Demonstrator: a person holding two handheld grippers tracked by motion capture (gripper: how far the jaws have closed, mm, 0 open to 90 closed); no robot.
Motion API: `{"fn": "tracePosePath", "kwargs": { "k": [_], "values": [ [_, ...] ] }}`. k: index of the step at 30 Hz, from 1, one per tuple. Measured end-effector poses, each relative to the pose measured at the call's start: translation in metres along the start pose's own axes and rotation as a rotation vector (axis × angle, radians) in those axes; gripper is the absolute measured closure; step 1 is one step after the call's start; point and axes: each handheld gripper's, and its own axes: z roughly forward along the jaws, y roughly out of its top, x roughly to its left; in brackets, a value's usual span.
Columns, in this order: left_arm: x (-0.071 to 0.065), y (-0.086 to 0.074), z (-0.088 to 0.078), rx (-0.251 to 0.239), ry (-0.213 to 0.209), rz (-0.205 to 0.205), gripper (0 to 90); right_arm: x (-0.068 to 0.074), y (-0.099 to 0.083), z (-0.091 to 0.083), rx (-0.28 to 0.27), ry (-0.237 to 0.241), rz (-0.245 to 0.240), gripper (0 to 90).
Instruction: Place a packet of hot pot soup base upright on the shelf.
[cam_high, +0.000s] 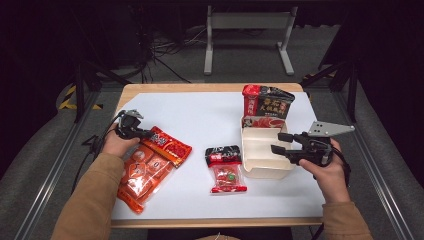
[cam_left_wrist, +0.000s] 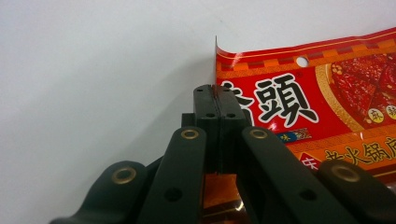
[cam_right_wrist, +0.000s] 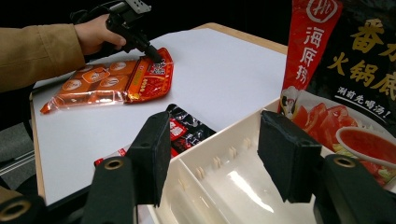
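Note:
A long orange and red snack packet lies at the left of the white sheet. My left gripper is shut on its far red end; in the left gripper view the pads pinch the packet's corner edge. From the right gripper view the same packet lies flat with the left gripper on its end. My right gripper is open above a white divided tray, its jaws on either side of the tray's near compartment with nothing between them.
A red and black sauce bag stands upright at the tray's far end, close to my right jaw. A small red and black packet lies just left of the tray. The white sheet covers a wooden table.

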Motion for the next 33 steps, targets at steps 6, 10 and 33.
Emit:
{"fn": "tracePosePath", "kwargs": {
  "k": [6,10,33],
  "values": [
    [-0.002,0.001,-0.009,-0.031,0.014,-0.006,90.0,0.000,0.001,-0.001,-0.002,0.009,0.005,47.9],
    [-0.006,0.003,-0.027,-0.081,0.023,-0.006,90.0,0.000,0.002,0.001,-0.004,0.012,0.007,48.7],
    [-0.041,0.006,-0.112,-0.282,0.074,0.001,90.0,0.010,0.014,0.010,-0.026,0.048,-0.015,50.7]
  ]
}}
